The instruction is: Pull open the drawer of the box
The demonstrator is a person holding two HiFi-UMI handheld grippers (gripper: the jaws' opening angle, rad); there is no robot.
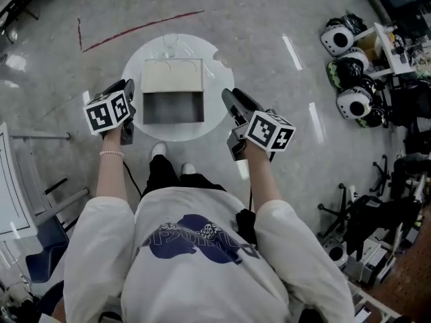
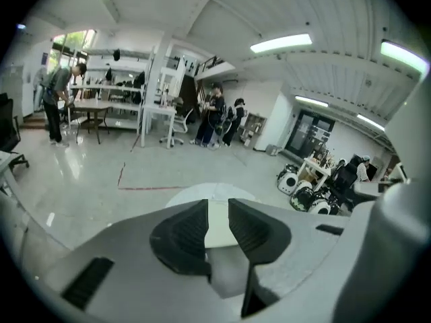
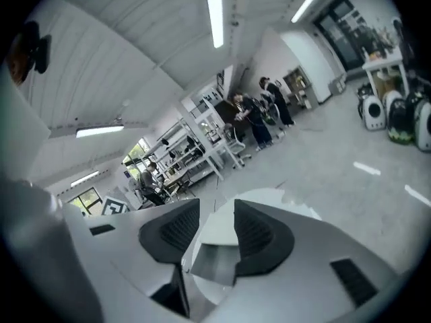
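Note:
A beige box (image 1: 172, 75) stands on a small round white table (image 1: 219, 59). Its grey drawer (image 1: 173, 108) is pulled out toward me and looks empty. My left gripper (image 1: 128, 88) hovers just left of the drawer, open with nothing between its jaws. In the left gripper view the left gripper (image 2: 217, 206) shows a narrow gap with the box (image 2: 217, 226) beyond it. My right gripper (image 1: 230, 99) sits right of the drawer, off the table edge. Seen from the right gripper view, the right gripper (image 3: 217, 208) is open, and the drawer (image 3: 212, 264) lies beyond it.
White and black helmet-like cases (image 1: 350, 73) and cluttered gear stand on the floor at the right. A red tape line (image 1: 141, 29) crosses the floor behind the table. My feet (image 1: 159, 150) are under its near edge. People (image 2: 219, 116) stand at distant desks.

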